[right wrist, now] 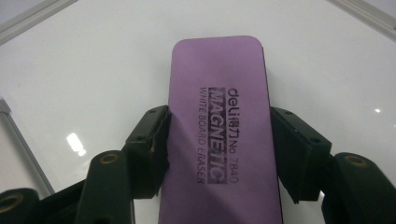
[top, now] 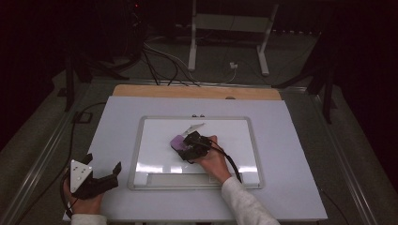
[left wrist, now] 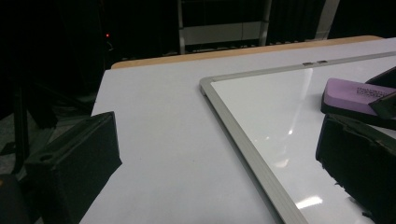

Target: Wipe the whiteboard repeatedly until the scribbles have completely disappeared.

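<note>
**On the whiteboard: purple eraser clamped in right gripper**

Near the middle of the whiteboard (top: 244, 140), slightly left of centre and toward its far half, the right gripper (top: 187, 143) sits low over the white surface with a purple eraser (top: 177, 141) between its jaws. Right hand (top: 213, 161) comes in from the lower edge, pale sleeve visible, black cable trailing back along the wrist.

Right gripper view: eraser (right wrist: 222, 130) lies lengthwise between the two black jaws, flat purple face up, dark print reading "deli", "MAGNETIC", "WHITE BOARD ERASER". Both pads (right wrist: 156, 149) press against its long sides; jaws clamped on it, partly closed to its width. Board surface (right wrist: 93, 70) under and around it is glossy, with light reflections. Whether the eraser's underside touches the board, cannot tell.

Left gripper (top: 101, 176) rests at the near left corner of the white table (top: 117, 126), outside the board's frame, held by the left hand (top: 84, 201). Grey three-cornered plate on top. Jaws stand wide apart, nothing between them. Left gripper view confirms: bare table top (left wrist: 163, 140) between the two jaws, board's silver frame (left wrist: 243, 140) running diagonally to the right, eraser (left wrist: 348, 93) seen farther off on the board.

A light-coloured streak (top: 194, 127) lies on the board just beyond the eraser; too small to identify.

Wooden edge (top: 197, 91) runs along the table's far side.
</note>
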Motion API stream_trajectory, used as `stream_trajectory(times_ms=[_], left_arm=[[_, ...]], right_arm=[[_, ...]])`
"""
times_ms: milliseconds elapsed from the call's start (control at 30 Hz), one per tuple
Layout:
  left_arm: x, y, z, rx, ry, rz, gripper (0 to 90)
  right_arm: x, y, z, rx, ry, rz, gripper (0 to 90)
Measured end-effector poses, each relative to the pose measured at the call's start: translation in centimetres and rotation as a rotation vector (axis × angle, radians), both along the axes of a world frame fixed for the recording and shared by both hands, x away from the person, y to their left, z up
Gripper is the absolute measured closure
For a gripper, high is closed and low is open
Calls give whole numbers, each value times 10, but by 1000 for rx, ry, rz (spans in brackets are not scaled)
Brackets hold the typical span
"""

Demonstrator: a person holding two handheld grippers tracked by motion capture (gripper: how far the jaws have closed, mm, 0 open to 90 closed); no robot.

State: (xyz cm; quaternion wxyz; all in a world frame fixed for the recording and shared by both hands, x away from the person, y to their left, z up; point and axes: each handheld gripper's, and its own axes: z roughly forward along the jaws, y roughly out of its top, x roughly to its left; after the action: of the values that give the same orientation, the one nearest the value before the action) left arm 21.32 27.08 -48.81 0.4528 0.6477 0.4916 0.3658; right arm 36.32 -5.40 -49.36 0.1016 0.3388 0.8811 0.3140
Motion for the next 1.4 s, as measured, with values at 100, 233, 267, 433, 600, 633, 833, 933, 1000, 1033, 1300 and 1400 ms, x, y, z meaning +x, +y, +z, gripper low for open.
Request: stream_trajectory(times_ms=[100, 233, 267, 433, 600, 633, 833, 933, 1000, 1033, 1300, 1400], left_arm=[[0, 0, 0, -1, -1, 1, 5], [1, 0, -1, -1, 1, -2, 5], [1, 0, -1, -2, 1, -2, 5], [1, -1, 0, 2, 0, -2, 5], [0, 0, 0, -1, 0, 0, 5], [0, 0, 0, -1, 0, 0, 5], [0, 0, 0, -1, -1, -1, 5], [1, 0, -1, -2, 1, -1, 5], [0, 0, 0, 0, 1, -1, 5], [1, 0, -1, 0, 1, -1, 5], [1, 0, -1, -2, 3, -2, 5], [1, 0, -1, 3, 3, -4, 5]], right_arm=[[6, -6, -1, -14, -30, -63, 408], [14, -17, -3, 25, -12, -163, 408], [12, -15, -3, 17, -22, -153, 408], [-3, 0, -2, 21, 1, -19, 408], [-1, 2, -2, 29, 20, -1, 408], [1, 0, -2, 21, 16, -16, 408], [20, -24, 0, -12, -7, -188, 408], [25, -36, 0, -24, -21, -268, 407], [28, -43, -1, -25, -27, -302, 407], [29, -45, -1, -23, -24, -309, 408], [29, -56, -1, -10, -7, -346, 407], [29, -59, -1, -2, 3, -349, 405]])
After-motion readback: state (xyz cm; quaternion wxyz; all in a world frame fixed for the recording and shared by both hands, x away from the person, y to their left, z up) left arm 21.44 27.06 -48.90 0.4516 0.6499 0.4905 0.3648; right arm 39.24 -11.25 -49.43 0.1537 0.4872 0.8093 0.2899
